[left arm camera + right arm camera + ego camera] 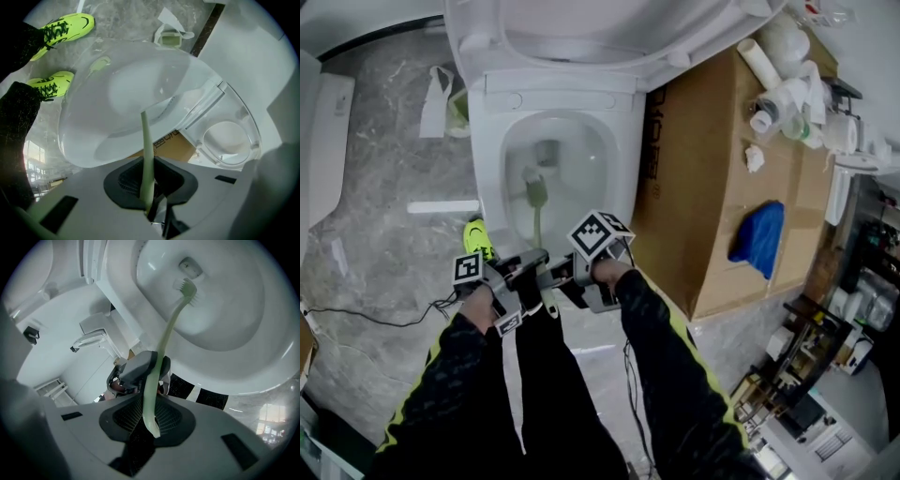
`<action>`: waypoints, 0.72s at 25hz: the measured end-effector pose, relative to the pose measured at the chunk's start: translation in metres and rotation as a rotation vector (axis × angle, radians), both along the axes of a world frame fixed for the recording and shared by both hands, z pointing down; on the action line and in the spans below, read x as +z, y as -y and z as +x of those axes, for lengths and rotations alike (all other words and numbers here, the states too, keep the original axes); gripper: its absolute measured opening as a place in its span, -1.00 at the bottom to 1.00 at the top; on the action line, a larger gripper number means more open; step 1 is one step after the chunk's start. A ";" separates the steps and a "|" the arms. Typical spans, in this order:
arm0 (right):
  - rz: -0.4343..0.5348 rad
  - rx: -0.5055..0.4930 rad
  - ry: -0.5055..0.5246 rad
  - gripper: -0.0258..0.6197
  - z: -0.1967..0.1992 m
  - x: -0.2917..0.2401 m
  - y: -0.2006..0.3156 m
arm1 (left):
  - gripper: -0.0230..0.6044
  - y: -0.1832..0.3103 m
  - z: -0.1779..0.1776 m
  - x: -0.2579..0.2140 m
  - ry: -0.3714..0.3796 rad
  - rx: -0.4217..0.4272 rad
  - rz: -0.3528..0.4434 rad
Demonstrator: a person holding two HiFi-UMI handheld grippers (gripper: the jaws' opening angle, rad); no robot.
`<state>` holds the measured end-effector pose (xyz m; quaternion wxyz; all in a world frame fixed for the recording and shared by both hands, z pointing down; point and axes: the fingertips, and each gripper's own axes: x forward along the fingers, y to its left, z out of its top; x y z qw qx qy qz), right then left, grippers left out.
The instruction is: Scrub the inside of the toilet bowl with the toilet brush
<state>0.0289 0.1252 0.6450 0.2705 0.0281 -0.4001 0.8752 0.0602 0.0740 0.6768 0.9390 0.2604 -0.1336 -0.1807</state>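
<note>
The white toilet bowl [558, 164] stands open with its lid [600, 28] raised. A pale green toilet brush [534, 192] has its head down inside the bowl, near the drain. Its handle runs back to both grippers at the bowl's front rim. My left gripper [530, 267] is shut on the handle [146, 154]. My right gripper [564, 277] is shut on the handle's end [152, 399]. In the right gripper view the brush head [187, 287] rests on the bowl's inner wall [225, 319], and the left gripper [138, 369] grips the handle further along.
A large cardboard box [712, 187] stands close to the toilet's right side, with a blue cloth [759, 234] and white bottles [783, 75] on it. A small lined bin [445, 98] sits to the left on the marble floor. The person's neon shoes [61, 28] stand by the bowl's base.
</note>
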 end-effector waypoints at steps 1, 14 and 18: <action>0.005 -0.003 0.001 -0.69 -0.002 0.000 0.003 | -0.75 0.003 -0.002 0.000 0.004 0.000 0.004; 0.120 0.035 0.019 -0.69 -0.014 0.008 0.066 | -0.74 0.066 -0.011 0.006 0.026 0.046 0.099; 0.161 0.038 0.017 -0.68 -0.009 0.007 0.080 | -0.75 0.080 -0.004 0.006 0.014 0.046 0.105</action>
